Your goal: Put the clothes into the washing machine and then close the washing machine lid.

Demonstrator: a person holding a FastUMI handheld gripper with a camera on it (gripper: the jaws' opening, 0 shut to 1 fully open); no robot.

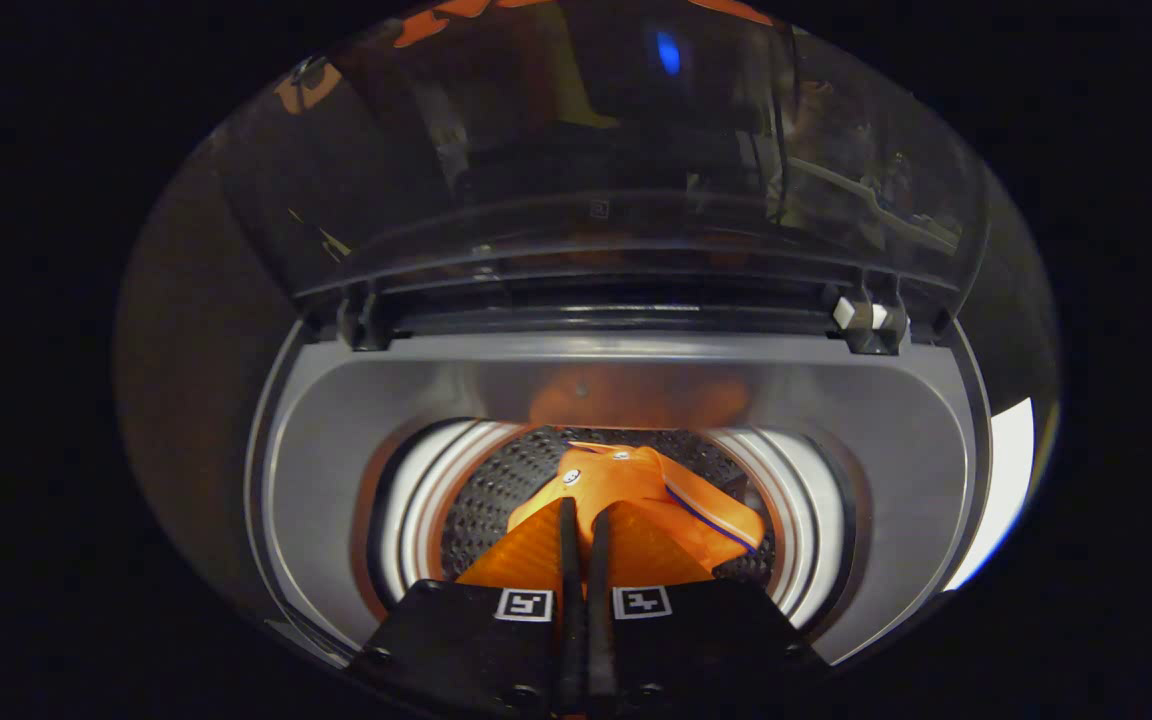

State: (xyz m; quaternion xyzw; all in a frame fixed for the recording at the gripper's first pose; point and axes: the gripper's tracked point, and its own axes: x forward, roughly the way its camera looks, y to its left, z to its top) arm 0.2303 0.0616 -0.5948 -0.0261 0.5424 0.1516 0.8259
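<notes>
Gripper view: the washer (336, 440) takes up most of the scene, seen from above with its grey top deck curving round a circular opening. Its lid (576, 160), a dark see-through panel, stands raised at the far side of that opening, hinged to the deck along its lower edge, with a small white part at the hinge bracket on one end. Orange reflections show faintly in the lid and on the deck wall just beyond the opening.

Inside the opening sits the drum (496, 490), its perforated metal wall dark and ringed by bright white-lit bands at the mouth. The orange cloth (676, 495) hangs within the mouth of the drum, bunched into folds, with a thin blue line along one edge and a couple of small round studs near its upper fold. Part of it spreads down toward the near rim of the opening, on both sides of the fingers.

The claw (578, 515) reaches over the near rim into the drum mouth. Its two black fingers (567, 540) stand nearly together, only a thin slit between them, and the cloth is pinched in that slit, both fingers pressing on it. Each finger base carries a small square black-and-white marker.
</notes>
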